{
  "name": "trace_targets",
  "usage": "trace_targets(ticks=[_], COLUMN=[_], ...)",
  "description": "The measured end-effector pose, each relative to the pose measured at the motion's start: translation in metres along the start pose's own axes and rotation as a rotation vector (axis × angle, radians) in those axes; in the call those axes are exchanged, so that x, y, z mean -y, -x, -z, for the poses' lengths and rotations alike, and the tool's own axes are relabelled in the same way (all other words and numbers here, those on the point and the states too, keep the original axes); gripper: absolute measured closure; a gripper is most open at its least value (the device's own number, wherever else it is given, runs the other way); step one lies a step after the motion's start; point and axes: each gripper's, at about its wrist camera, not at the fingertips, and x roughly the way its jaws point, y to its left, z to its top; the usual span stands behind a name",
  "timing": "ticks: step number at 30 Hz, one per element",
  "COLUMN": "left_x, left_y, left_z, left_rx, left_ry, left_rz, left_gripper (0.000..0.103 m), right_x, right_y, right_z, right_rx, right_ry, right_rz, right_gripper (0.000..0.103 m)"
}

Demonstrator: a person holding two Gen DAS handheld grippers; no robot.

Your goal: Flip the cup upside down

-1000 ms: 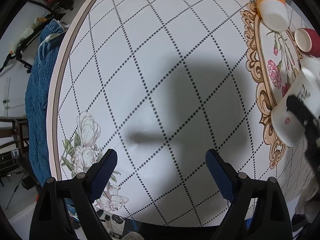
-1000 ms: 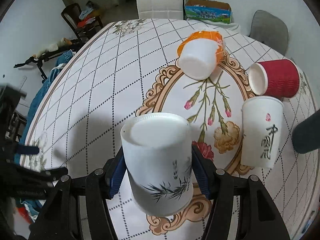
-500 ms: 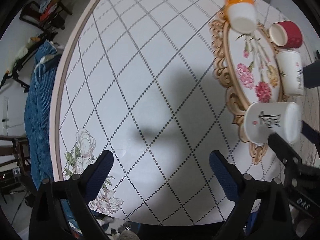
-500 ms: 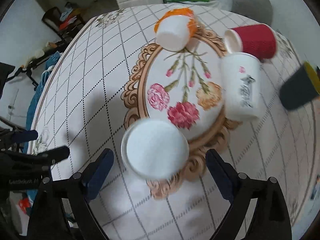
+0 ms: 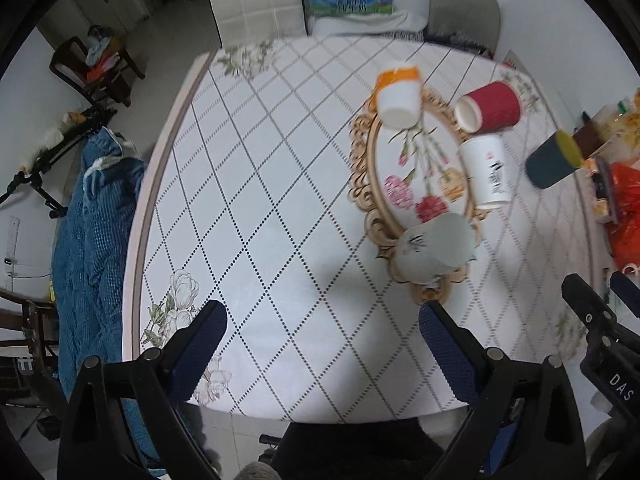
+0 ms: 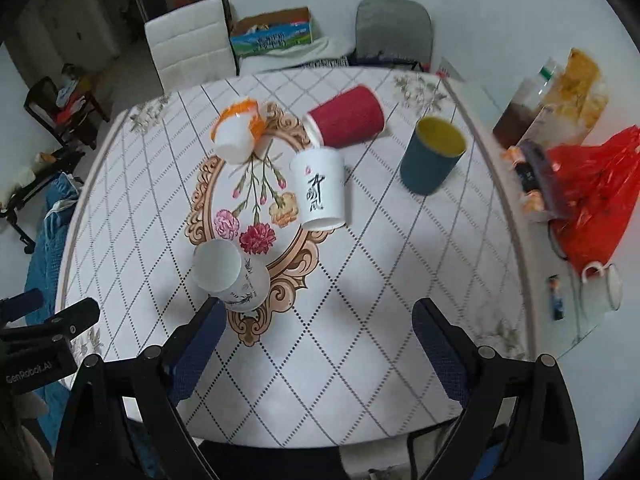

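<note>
A white paper cup with ink bamboo (image 6: 230, 272) stands upside down, base up, on the near end of the tablecloth's oval flower motif; it also shows in the left wrist view (image 5: 434, 248). My right gripper (image 6: 320, 340) is open and empty, raised above the table's near edge, the cup just beyond its left finger. My left gripper (image 5: 320, 340) is open and empty above the table's near left part. A second white cup with calligraphy (image 6: 320, 188) stands upside down. A dark blue cup with yellow inside (image 6: 432, 156) stands upright.
An orange-and-white cup (image 6: 236, 132) and a red ribbed cup (image 6: 346, 120) sit upside down at the far side. A red plastic bag (image 6: 592, 204), bottles and a small mug (image 6: 604, 284) crowd the right edge. Chairs and a box stand behind the round table (image 6: 400, 300).
My right gripper opened and let go of the bamboo cup, now standing upside down, then drew back and up. My left gripper also rose and pulled back, so more of the table shows.
</note>
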Motion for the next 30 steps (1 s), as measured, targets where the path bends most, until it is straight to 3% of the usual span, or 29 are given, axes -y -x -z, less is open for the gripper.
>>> trace_targets(ticks=[14,21,30], left_x=[0.017,0.02,0.018], left_y=[0.151,0.201,0.239], left_z=[0.04,0.058,0.071], left_rx=[0.217,0.286,0.33], left_ry=[0.032,0.025,0.033], left_rz=[0.002,0.009,0.012], left_gripper=[0.005,0.005,0.005], right_x=[0.028,0.036,0.04], right_y=[0.169,0.237,0.287], right_z=[0.028,0.04,0.045], right_rx=[0.154,0.22,0.268], right_ry=[0.073,0.081,0.074], right_rz=[-0.021,-0.036,-0.049], right_gripper=[0.007,0.007,0.007])
